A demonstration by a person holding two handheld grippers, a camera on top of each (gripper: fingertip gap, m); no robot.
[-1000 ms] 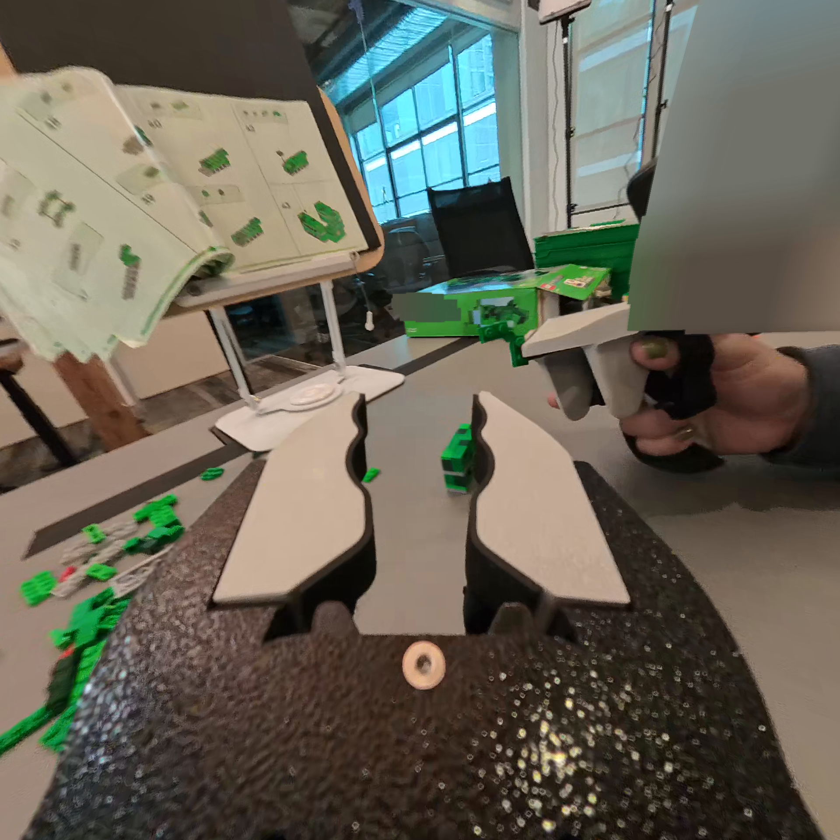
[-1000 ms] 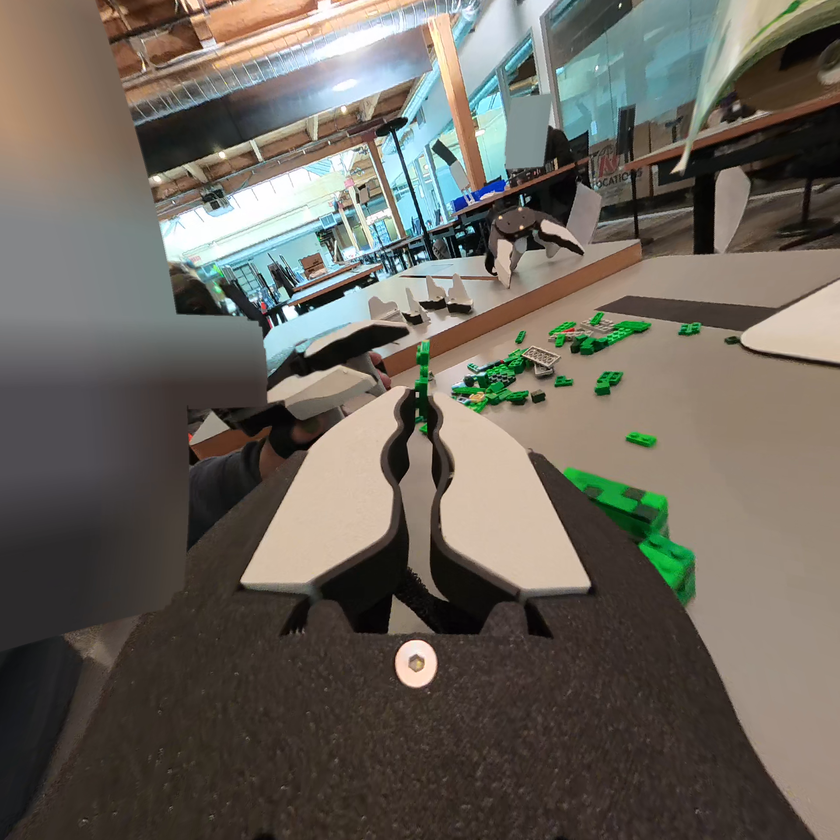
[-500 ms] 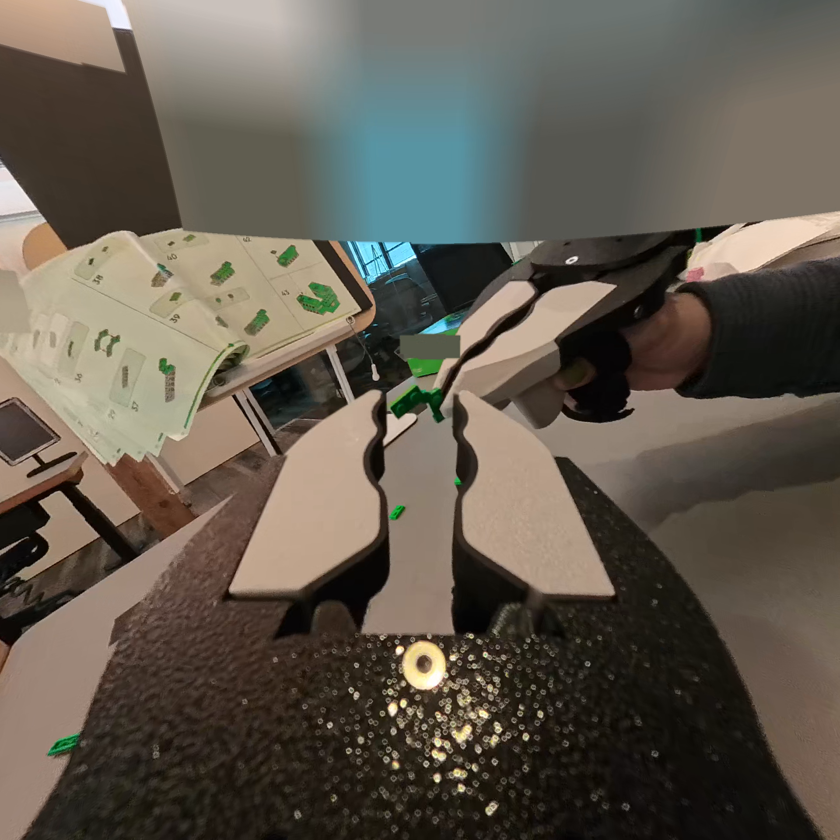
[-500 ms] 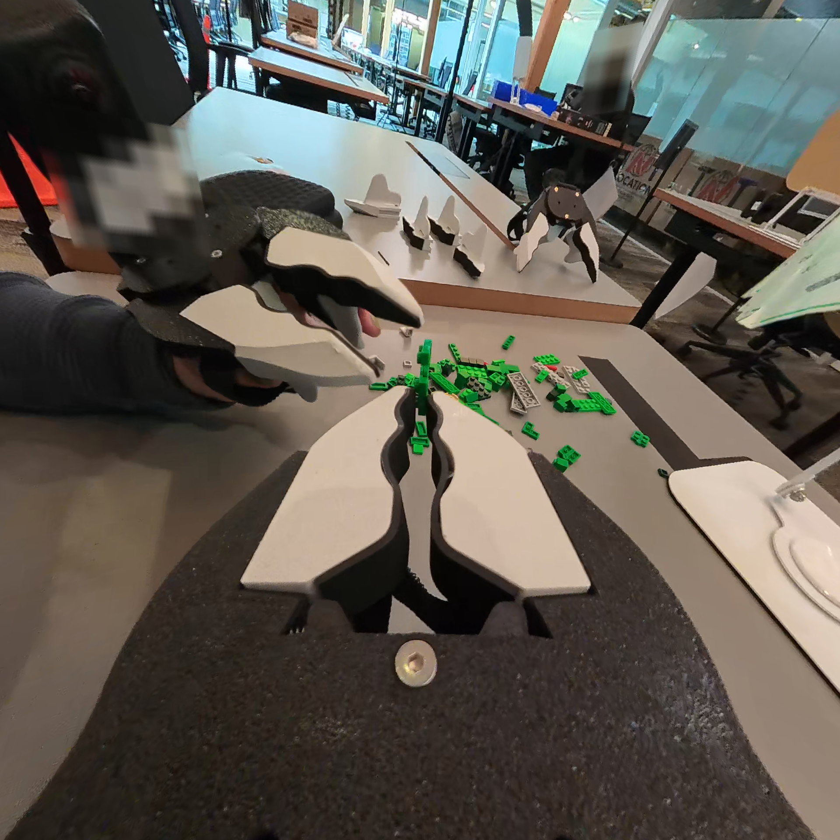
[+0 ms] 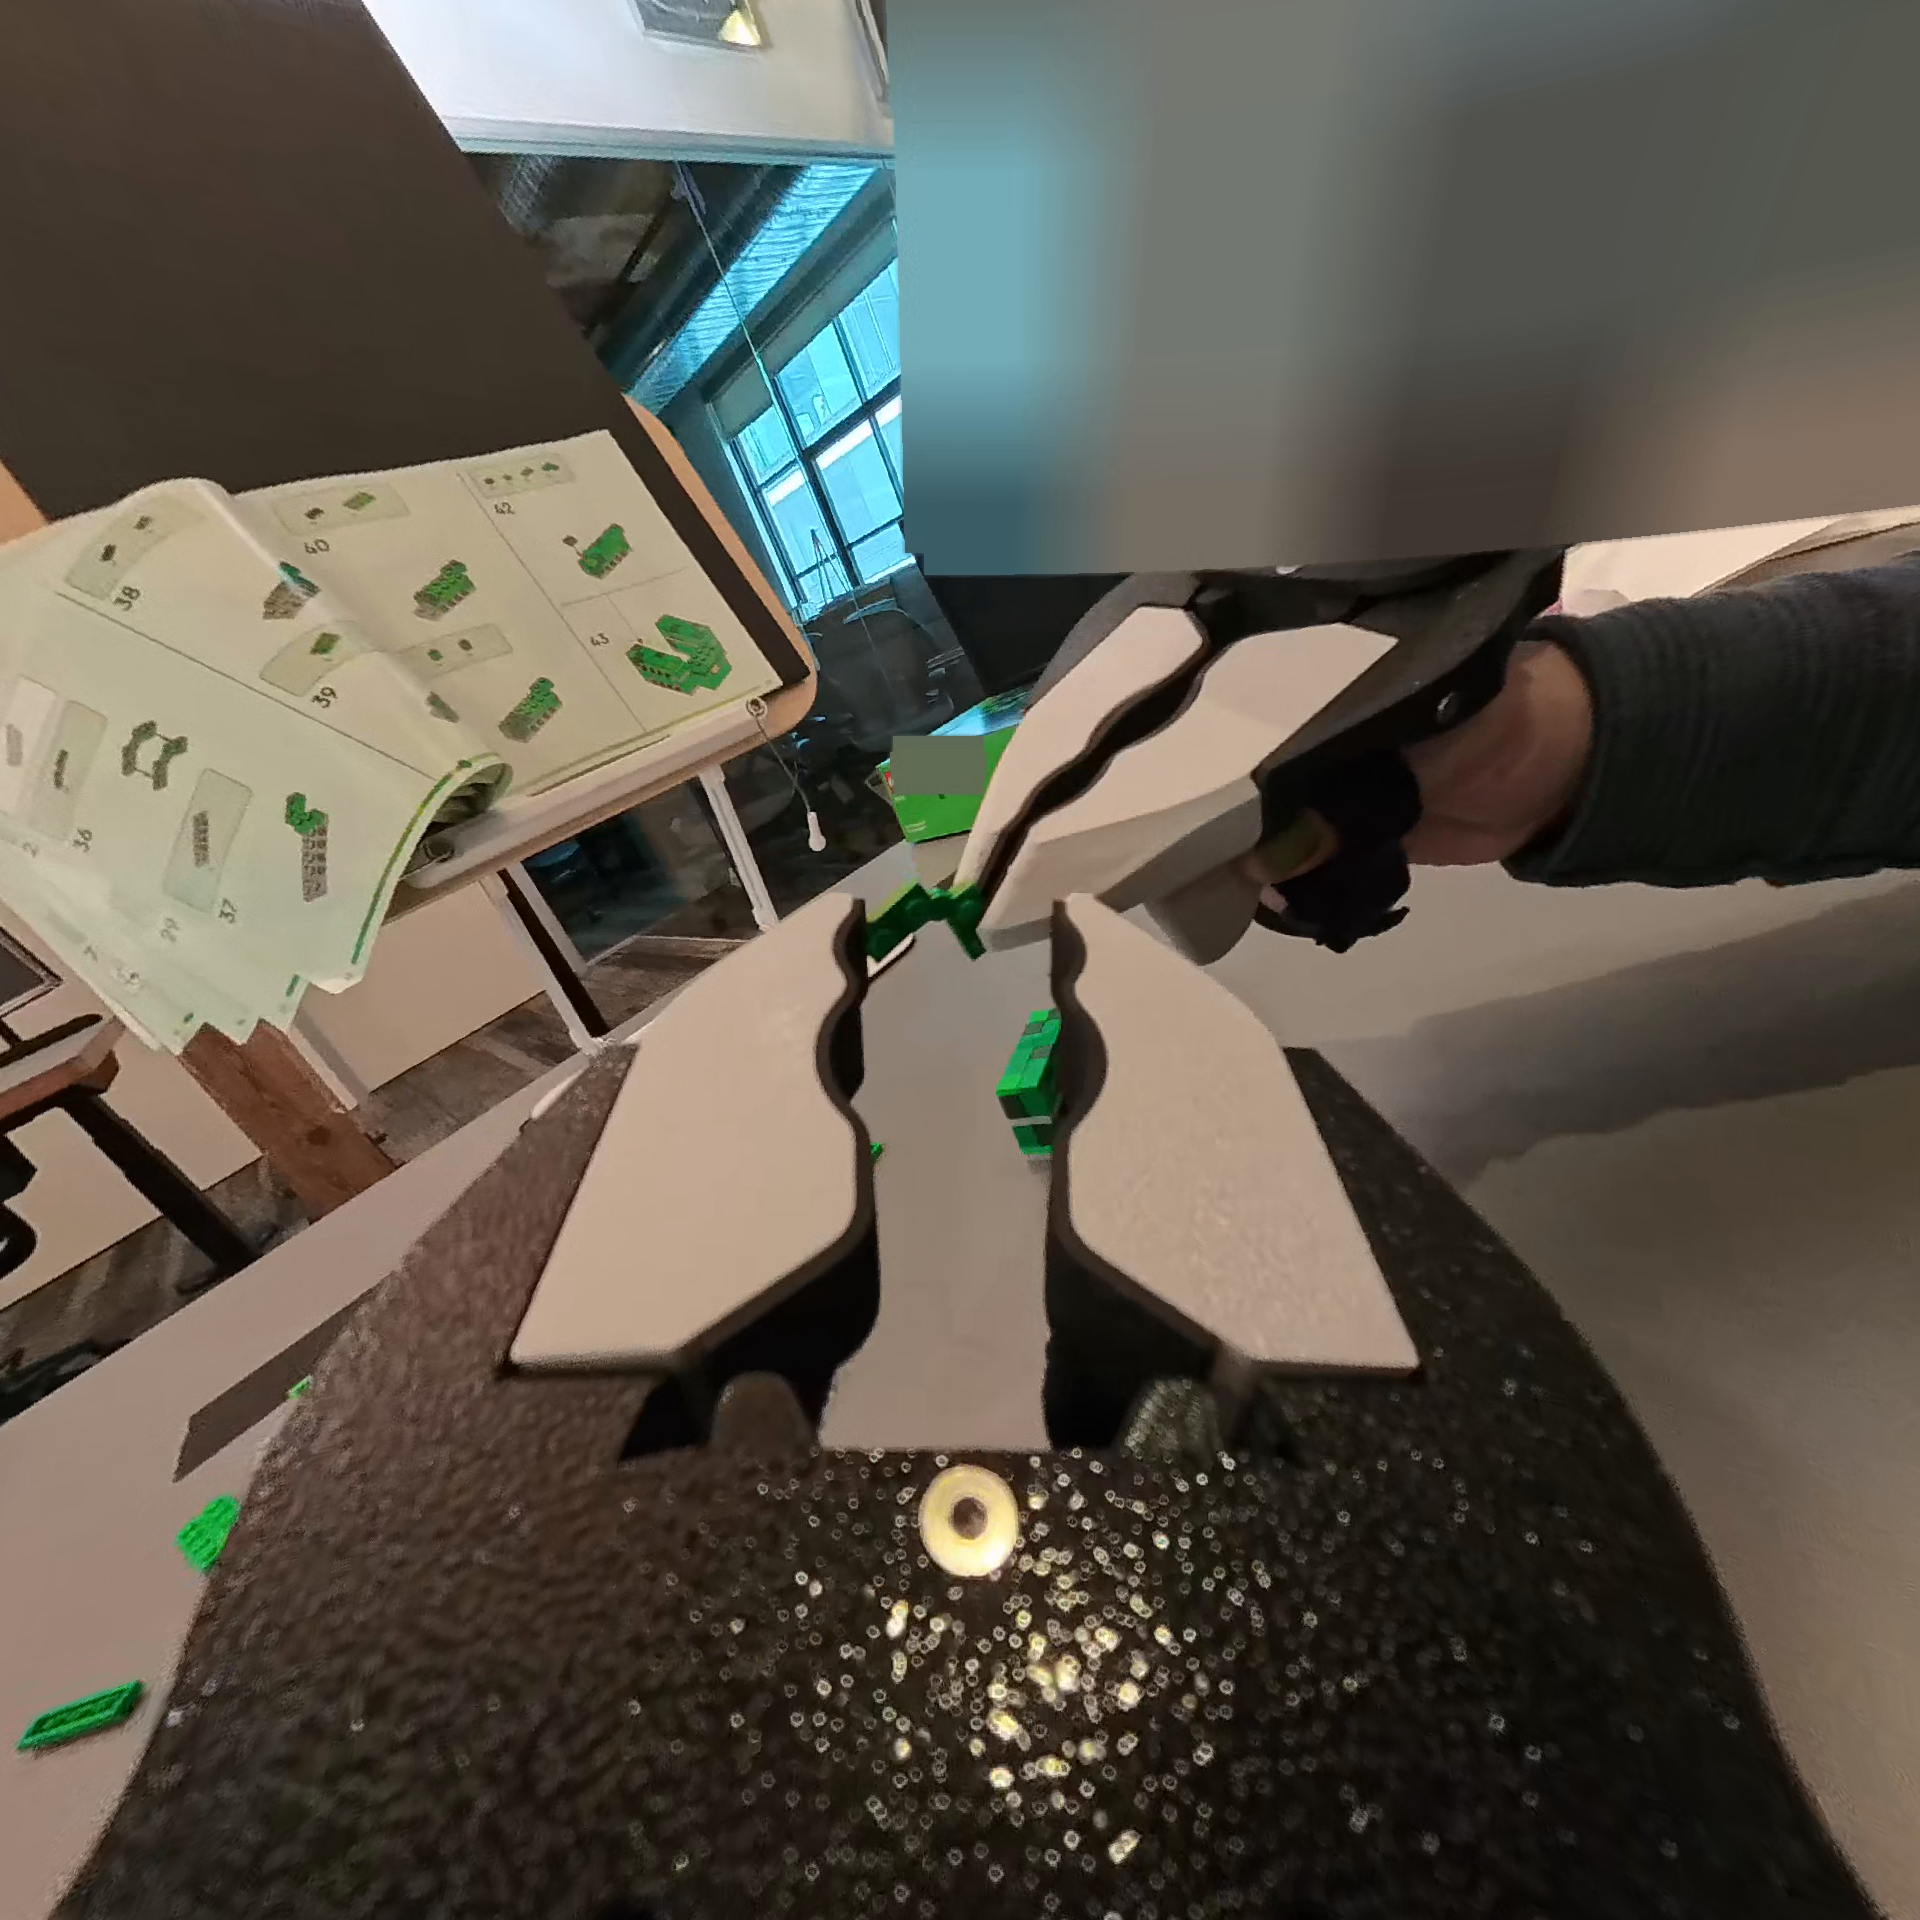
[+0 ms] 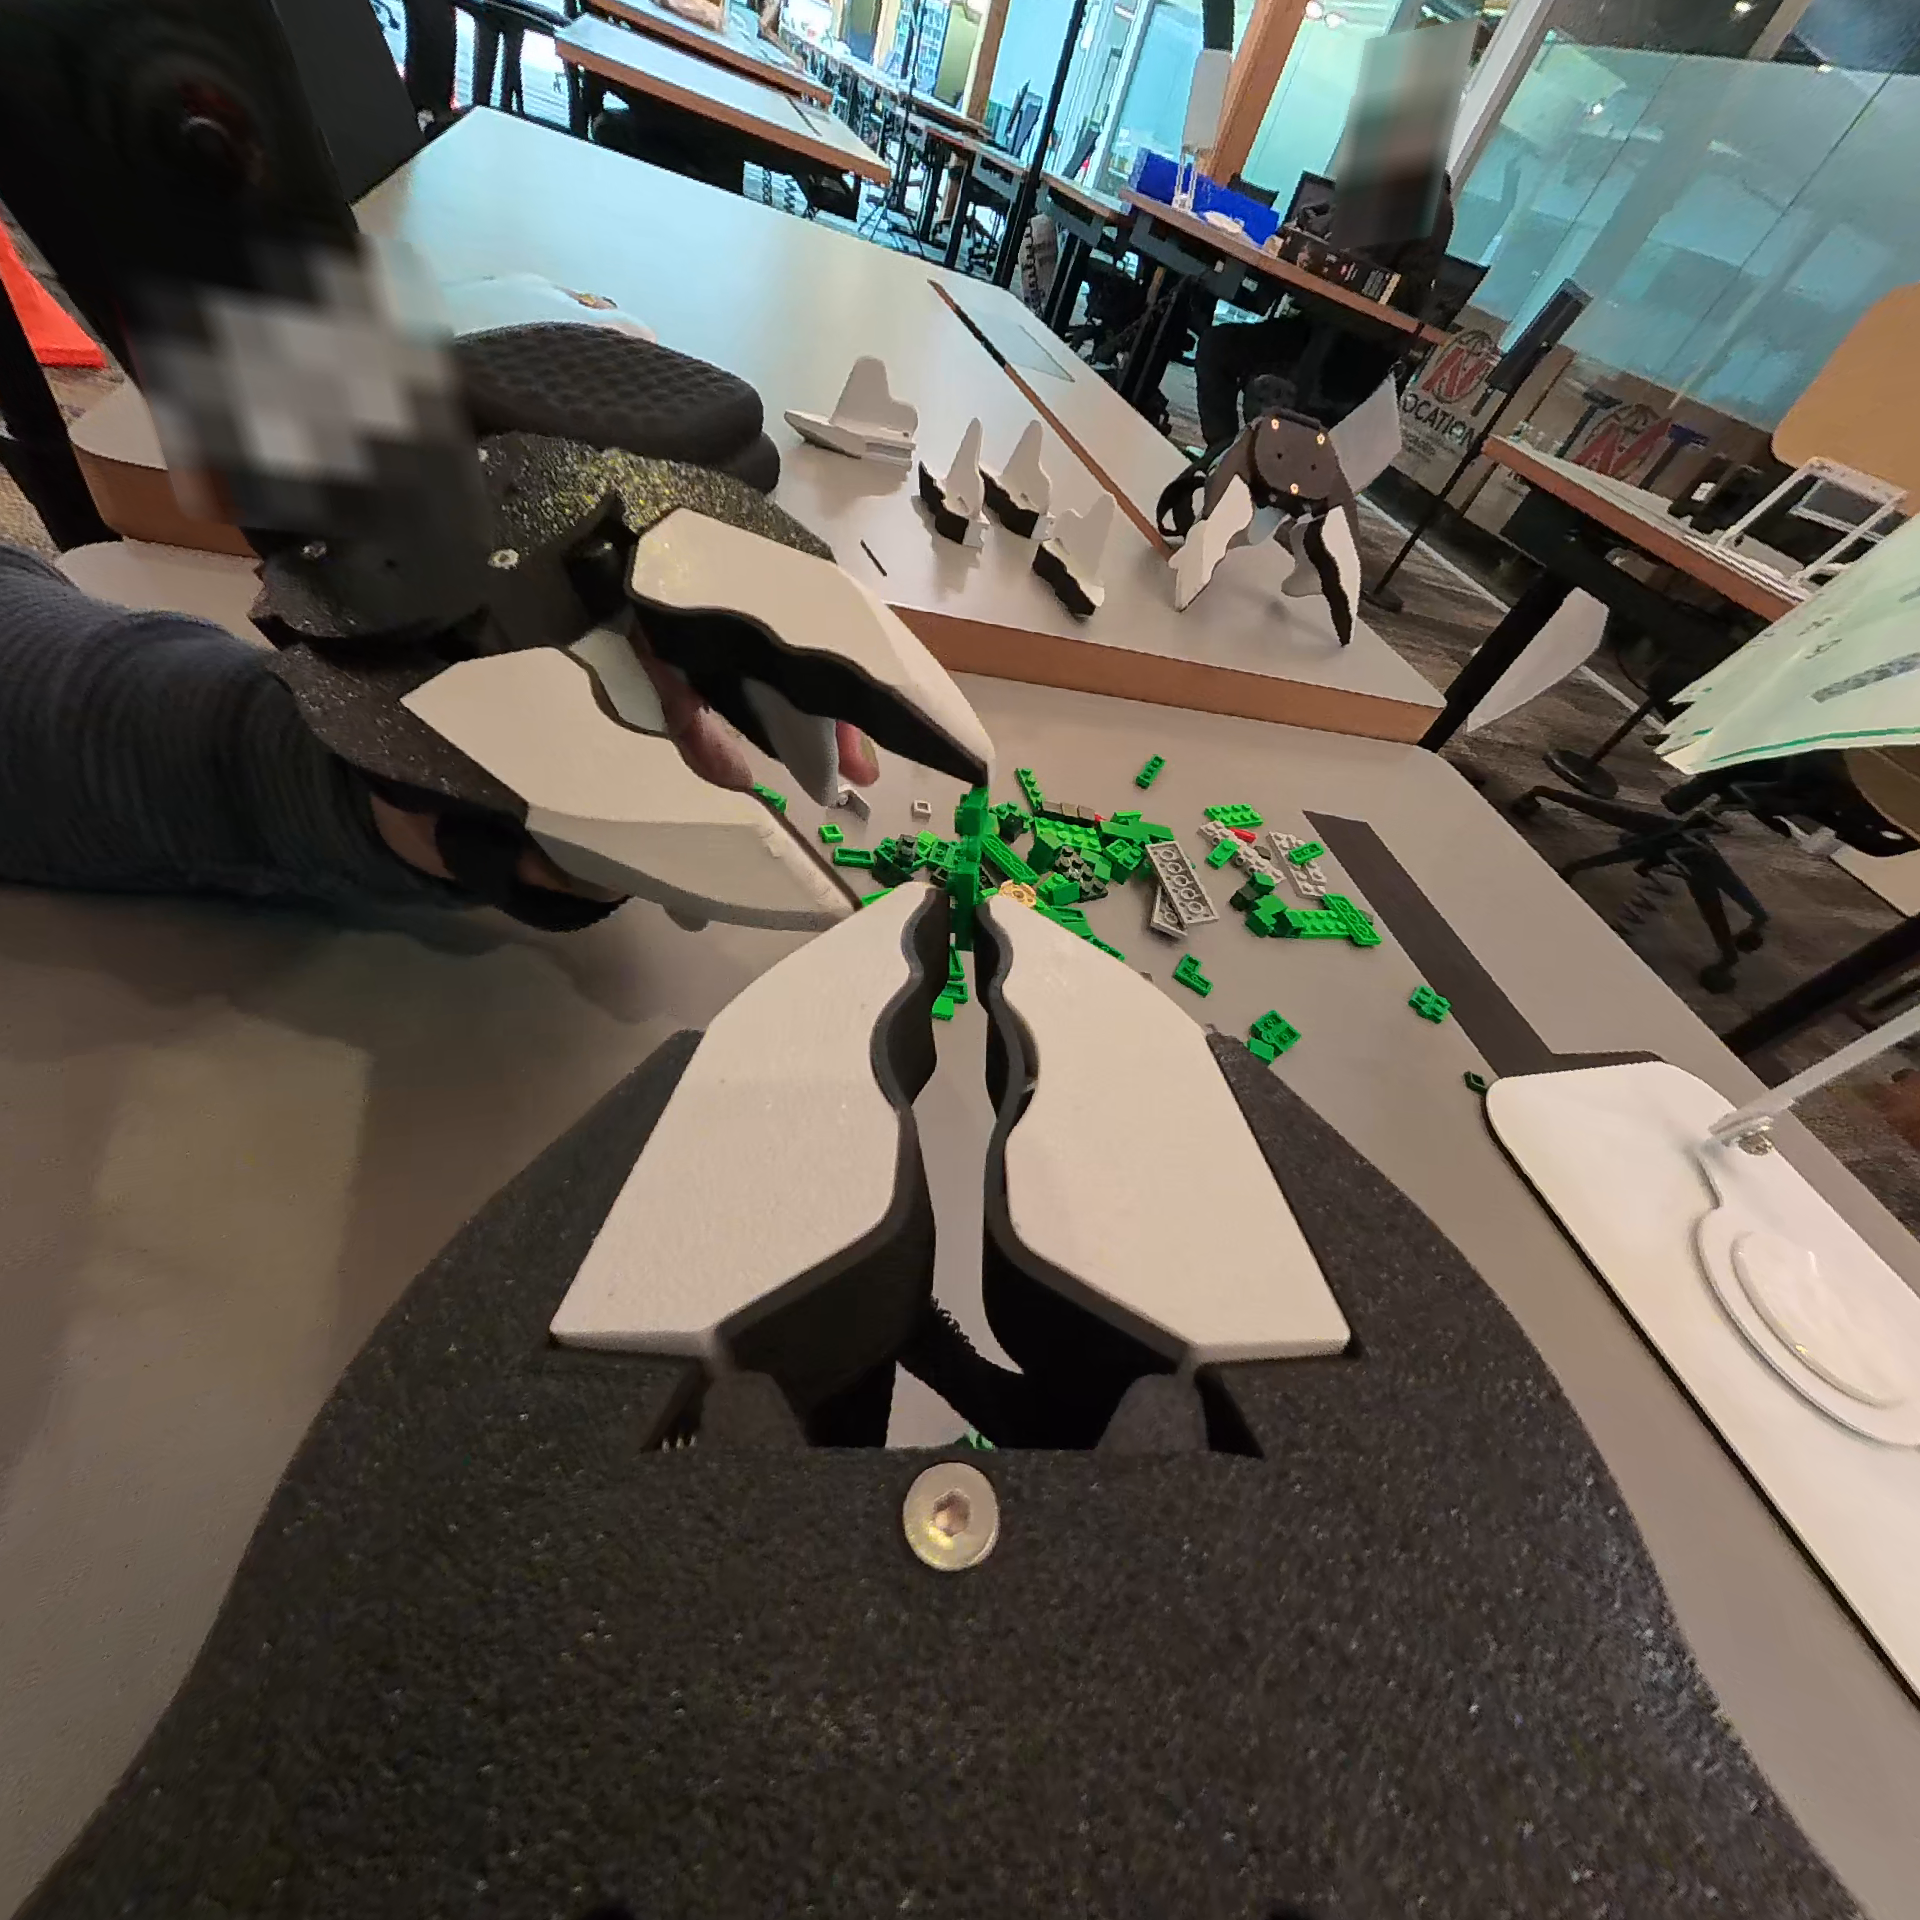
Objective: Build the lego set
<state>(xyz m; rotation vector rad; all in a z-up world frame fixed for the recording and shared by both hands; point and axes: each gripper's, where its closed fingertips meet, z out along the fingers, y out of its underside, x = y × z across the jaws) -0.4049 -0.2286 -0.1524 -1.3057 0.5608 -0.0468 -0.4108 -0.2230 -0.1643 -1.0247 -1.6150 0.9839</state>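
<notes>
The left wrist view sits just behind the left claw (image 5: 961, 935) and looks forward along its fingers, low over the grey bench (image 5: 1610, 1195), toward the instruction booklet (image 5: 312, 707) and windows. The right wrist view rides behind the right claw (image 6: 961, 914) and faces the opposite way, toward the loose brick pile (image 6: 1091, 862) and farther desks. Each view catches the other claw close ahead; both share the small green assembly (image 5: 920, 920) where the tips meet.
</notes>
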